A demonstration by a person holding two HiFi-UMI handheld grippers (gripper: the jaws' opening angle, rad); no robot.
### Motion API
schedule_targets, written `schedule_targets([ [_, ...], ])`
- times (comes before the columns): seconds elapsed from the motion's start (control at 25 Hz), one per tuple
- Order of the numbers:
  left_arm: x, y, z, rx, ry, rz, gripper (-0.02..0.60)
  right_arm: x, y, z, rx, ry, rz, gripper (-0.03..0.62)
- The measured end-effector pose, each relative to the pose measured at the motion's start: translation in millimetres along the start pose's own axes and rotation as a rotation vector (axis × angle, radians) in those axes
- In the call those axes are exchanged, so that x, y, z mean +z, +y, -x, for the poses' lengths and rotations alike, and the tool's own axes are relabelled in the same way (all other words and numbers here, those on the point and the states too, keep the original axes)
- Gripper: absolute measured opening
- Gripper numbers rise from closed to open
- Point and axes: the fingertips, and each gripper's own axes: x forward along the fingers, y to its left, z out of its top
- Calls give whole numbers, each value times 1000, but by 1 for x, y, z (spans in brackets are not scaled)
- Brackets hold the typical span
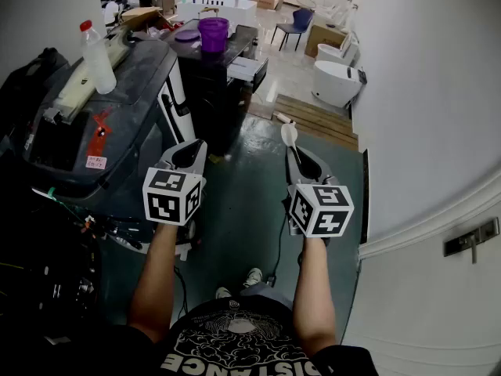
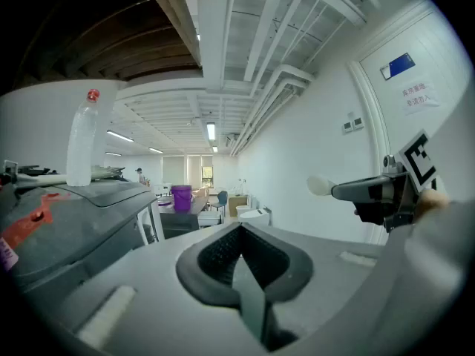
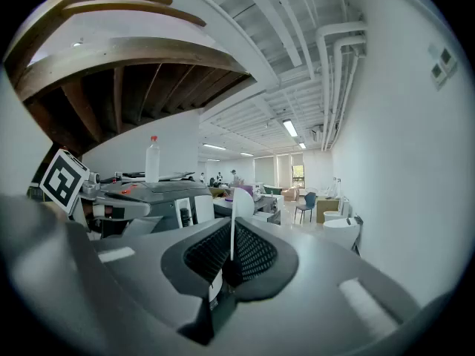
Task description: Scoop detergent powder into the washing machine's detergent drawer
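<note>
Plastic bottle (image 1: 97,57) on machine (image 1: 117,108); spoon (image 1: 289,134) in R tool (image 1: 292,153)

Jaws of the left tongs (image 2: 239,243) together, nothing between — red-capped bottle (image 2: 80,136) upright on the grey machine (image 2: 74,221) at left.

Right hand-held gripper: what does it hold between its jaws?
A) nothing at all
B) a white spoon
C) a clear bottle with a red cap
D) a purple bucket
B. In the right gripper view, the jaws of the right hand-held gripper are closed on the thin handle of a white spoon, and the spoon's bowl sticks out in front of them.
</note>
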Motion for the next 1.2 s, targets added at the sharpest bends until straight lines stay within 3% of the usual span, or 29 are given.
schedule_targets([
  [0.48, -1, 3, -42, 2, 28, -25, 0, -4, -24, -35, 23, 6, -5, 39],
  [1.2, 38, 16, -213, 56, 65, -35, 0, 16, -142, -170, 97, 24, -26, 39],
])
